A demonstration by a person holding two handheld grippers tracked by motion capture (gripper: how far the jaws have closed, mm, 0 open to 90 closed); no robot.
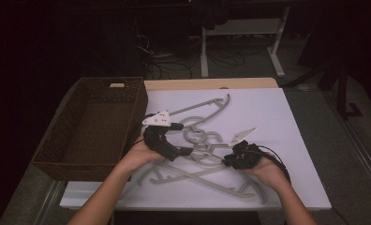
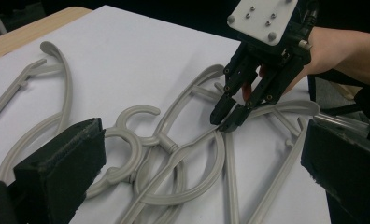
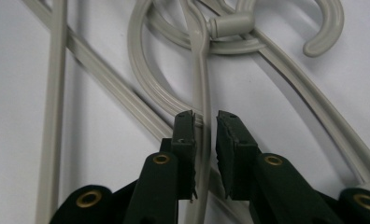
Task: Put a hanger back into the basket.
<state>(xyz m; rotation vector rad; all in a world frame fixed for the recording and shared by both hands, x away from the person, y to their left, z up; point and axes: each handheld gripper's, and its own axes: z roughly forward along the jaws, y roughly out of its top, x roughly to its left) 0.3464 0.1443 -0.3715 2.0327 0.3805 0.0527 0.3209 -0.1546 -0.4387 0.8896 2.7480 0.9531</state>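
Grey plastic hanger looked light, stiff, slippery; right hand-held gripper straddled its thin arm, pads not yet clamped.

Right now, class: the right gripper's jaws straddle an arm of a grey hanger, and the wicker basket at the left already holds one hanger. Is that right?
Not quite. The high view shows the wicker basket holding nothing. The rest stands: the right gripper straddles a grey hanger arm.
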